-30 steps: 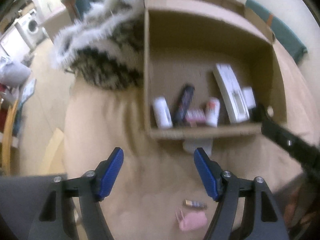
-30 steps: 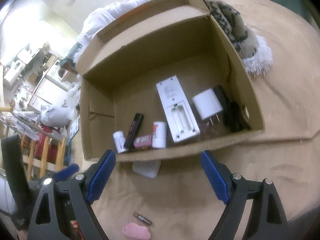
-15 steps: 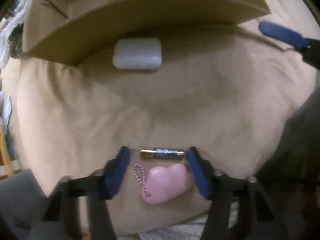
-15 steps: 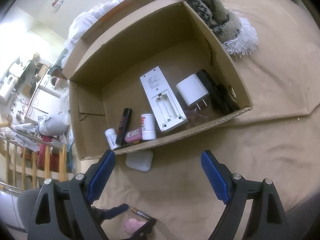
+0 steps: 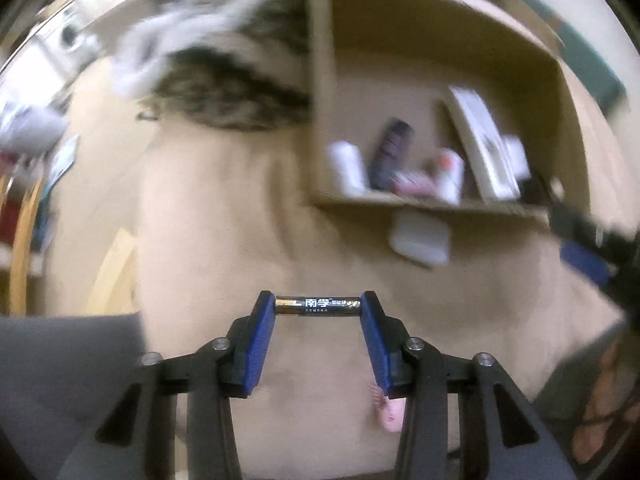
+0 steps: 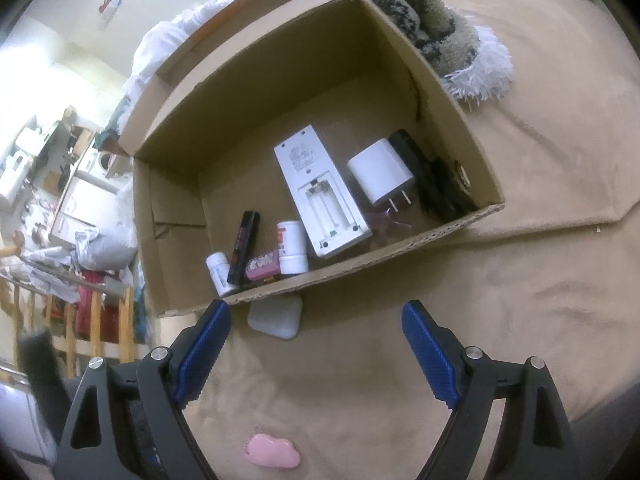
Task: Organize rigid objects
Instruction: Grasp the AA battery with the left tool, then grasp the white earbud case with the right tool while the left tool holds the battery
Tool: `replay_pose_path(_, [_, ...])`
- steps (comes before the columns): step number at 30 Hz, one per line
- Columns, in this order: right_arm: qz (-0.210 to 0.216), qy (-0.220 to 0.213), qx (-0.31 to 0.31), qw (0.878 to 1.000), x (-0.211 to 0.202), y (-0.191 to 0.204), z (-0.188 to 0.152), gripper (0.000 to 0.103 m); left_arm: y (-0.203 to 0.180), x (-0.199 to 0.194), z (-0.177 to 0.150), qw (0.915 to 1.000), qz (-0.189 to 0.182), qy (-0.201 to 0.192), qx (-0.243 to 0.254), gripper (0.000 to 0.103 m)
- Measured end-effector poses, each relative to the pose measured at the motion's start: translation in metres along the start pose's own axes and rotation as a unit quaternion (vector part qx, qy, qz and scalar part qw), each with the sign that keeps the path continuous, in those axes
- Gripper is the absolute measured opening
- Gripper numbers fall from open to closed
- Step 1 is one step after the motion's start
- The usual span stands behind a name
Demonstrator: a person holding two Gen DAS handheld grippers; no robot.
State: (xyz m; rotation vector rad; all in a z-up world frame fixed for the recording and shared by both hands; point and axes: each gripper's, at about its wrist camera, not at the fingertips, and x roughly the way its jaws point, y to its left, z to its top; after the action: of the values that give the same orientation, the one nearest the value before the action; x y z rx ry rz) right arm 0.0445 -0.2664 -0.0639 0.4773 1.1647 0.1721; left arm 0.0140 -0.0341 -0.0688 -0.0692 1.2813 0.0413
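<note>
My left gripper has a small battery end to end between its blue pads, lifted clear of the tan cloth; the jaws are still closing on it. A pink cloud-shaped charm lies on the cloth below. My right gripper hangs open and empty above the cloth, just in front of the cardboard box. A white rounded case rests against the box's front wall. Inside the box lie a white remote with its battery bay open, a white charger, small bottles and a black tube.
A fluffy patterned blanket lies against the box's side. The tan cloth spreads wide to the right of the box. Wooden rails and household clutter stand past the cloth's left edge.
The left gripper dropped over the battery, its jaws narrowed onto the battery's ends, and it rose with it towards the box. The right gripper stayed open in place.
</note>
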Motion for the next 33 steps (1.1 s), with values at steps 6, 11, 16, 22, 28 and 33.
replay_pose_path(6, [-0.032, 0.051, -0.033, 0.998, 0.030, 0.014, -0.011, 0.092, 0.033, -0.026, 0.016, 0.9970, 0.017, -0.042, -0.063, 0.040])
replay_pose_path(11, [-0.035, 0.096, -0.018, 0.995, 0.070, 0.035, -0.019, 0.092, 0.044, -0.032, 0.021, 0.9943, -0.003, -0.047, -0.096, 0.040])
replay_pose_path(16, [-0.067, 0.120, -0.017, 0.990, 0.116, 0.062, -0.020, 0.092, 0.045, -0.040, 0.025, 0.9938, -0.008, -0.056, -0.096, 0.040])
replay_pose_path(22, [-0.163, 0.099, -0.077, 0.979, 0.140, 0.084, -0.019, 0.084, 0.058, -0.034, 0.026, 0.9923, -0.009, -0.045, -0.115, 0.040])
replay_pose_path(28, [-0.141, 0.108, -0.117, 0.977, 0.128, 0.080, -0.018, 0.060, 0.058, -0.031, 0.027, 0.9922, -0.015, -0.039, -0.118, 0.040])
replay_pose_path(33, [-0.102, 0.112, -0.104, 0.983, 0.086, 0.056, -0.015, 0.059, 0.059, -0.032, 0.027, 0.9919, -0.015, -0.039, -0.120, 0.040])
